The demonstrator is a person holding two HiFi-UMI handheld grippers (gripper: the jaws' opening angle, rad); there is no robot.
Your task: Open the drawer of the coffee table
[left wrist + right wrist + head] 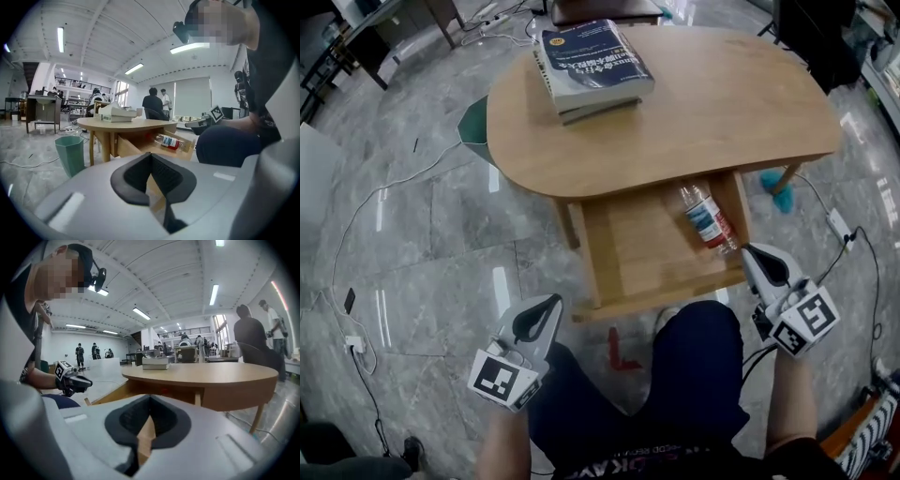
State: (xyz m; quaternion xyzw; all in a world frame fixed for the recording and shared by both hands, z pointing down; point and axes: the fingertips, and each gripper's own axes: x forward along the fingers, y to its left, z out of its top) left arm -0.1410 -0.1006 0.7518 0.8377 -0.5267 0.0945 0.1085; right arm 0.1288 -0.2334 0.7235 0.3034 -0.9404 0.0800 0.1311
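Observation:
The wooden coffee table (703,112) has its drawer (637,258) pulled out toward me. A plastic bottle with a red and blue label (706,220) lies inside it at the right. My left gripper (546,307) hangs shut and empty in front of the drawer's left corner, apart from it. My right gripper (751,253) is also shut with nothing in it, just off the drawer's right front corner. In the left gripper view the drawer (140,146) and bottle (169,141) lie ahead; in the right gripper view the table top (201,373) fills the middle.
Two stacked books (589,66) lie on the table's back left. A green bin (473,131) stands left of the table, cables (366,206) run over the grey floor, and a teal thing (778,183) lies by the right leg. My knees (675,375) are between the grippers.

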